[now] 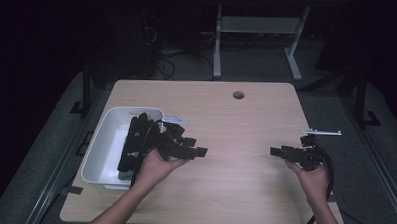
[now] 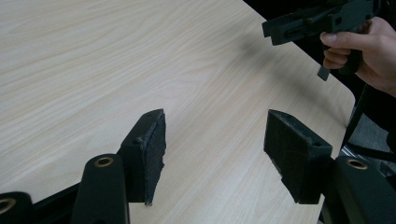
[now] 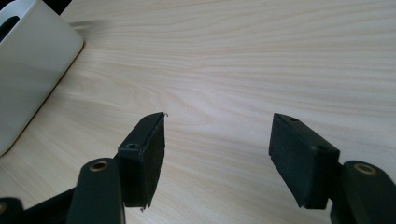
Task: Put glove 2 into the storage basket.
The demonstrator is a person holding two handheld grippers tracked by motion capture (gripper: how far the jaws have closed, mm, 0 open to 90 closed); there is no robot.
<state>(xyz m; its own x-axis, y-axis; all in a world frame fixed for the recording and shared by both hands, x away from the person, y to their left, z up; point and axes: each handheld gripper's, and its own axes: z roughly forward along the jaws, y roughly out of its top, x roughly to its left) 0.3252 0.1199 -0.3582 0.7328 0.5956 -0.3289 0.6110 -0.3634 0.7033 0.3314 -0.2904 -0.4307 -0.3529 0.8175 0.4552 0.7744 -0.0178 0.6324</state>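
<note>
My left gripper [image 1: 196,147] hovers over the wooden table [image 1: 246,118], just right of a white bin [image 1: 96,148]. In the left gripper view its jaws [image 2: 217,116] stand open with only bare wood between them. My right gripper [image 1: 275,151] is held near the table's right edge, pointing left towards the other one. Its jaws [image 3: 219,119] are open too, with nothing between the pads. The left gripper view also catches the right gripper [image 2: 275,29] farther off, in a hand above the table's corner.
Dark black items [image 1: 135,140] lie inside the white bin [image 3: 28,70], which stands at the table's left side. A round cable hole [image 1: 238,95] sits near the far edge. Beyond the table are a dark floor and a desk frame [image 1: 259,39].
</note>
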